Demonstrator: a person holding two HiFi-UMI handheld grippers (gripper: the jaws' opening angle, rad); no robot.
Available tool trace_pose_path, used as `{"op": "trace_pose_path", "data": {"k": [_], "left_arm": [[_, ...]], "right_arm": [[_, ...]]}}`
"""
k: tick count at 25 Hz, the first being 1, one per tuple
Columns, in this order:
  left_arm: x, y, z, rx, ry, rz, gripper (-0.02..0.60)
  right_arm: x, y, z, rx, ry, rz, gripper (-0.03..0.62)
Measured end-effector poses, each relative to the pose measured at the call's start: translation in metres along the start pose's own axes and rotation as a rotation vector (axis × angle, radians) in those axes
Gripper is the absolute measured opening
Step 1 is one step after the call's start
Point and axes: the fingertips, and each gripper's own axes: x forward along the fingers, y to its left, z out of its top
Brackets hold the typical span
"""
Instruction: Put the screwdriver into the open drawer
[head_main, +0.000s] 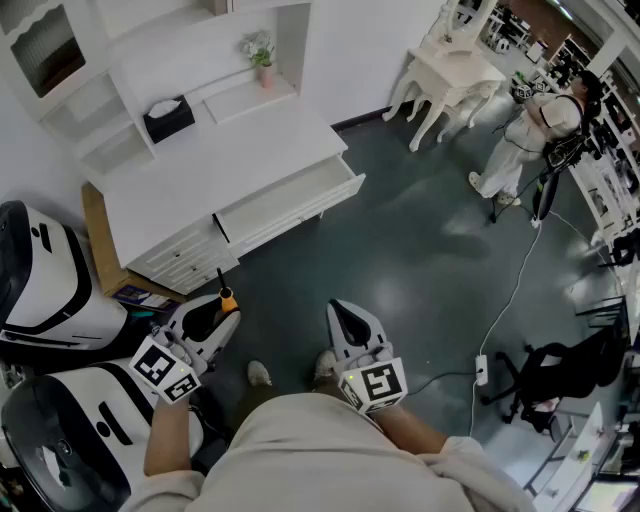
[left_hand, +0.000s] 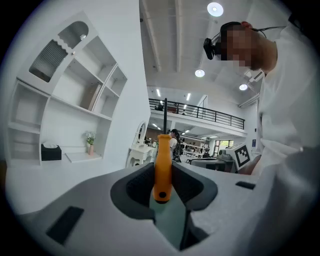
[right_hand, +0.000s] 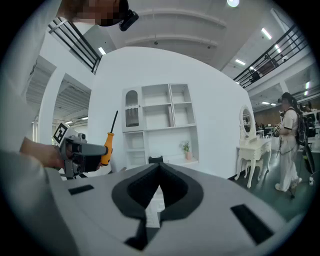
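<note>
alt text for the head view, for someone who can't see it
Seen from above, the left claw grips an orange-handled screwdriver; the right claw is shut and empty. Ahead stands a white desk with one drawer open.

The slim screwdriver (left_hand: 162, 170) has an orange plastic handle and a black shaft. The flat-topped desk (head_main: 230, 160) and its open drawer (head_main: 290, 197) are white, the smooth floor (head_main: 430, 260) is dark teal, and the rectangular tissue box (head_main: 168, 118) is black.

A black tissue box (head_main: 168, 118) and a small plant (head_main: 262, 55) are set on the white desk (head_main: 230, 165); its drawer (head_main: 290, 200) is pulled open
</note>
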Motion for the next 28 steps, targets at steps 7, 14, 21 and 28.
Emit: {"op": "trace_pose_path", "data": {"k": [7,14,21,28], "left_arm": [[0.005,0.001,0.0,0.0,-0.004,0.003,0.11],[0.009,0.001,0.0,-0.003,-0.004,0.013,0.11],[0.029,-0.007,0.001,0.013,-0.003,0.04,0.11],[0.051,-0.027,-0.003,0.009,-0.031,0.097,0.11]], "right_arm": [[0.002,-0.007,0.001,-0.007,0.0,0.0,0.003],[0.003,-0.006,0.002,0.003,-0.004,0.034,0.003],[-0.004,-0.027,-0.004,0.002,-0.004,0.063,0.003],[-0.016,-0.059,-0.004,-0.03,0.001,0.122,0.003]]}}
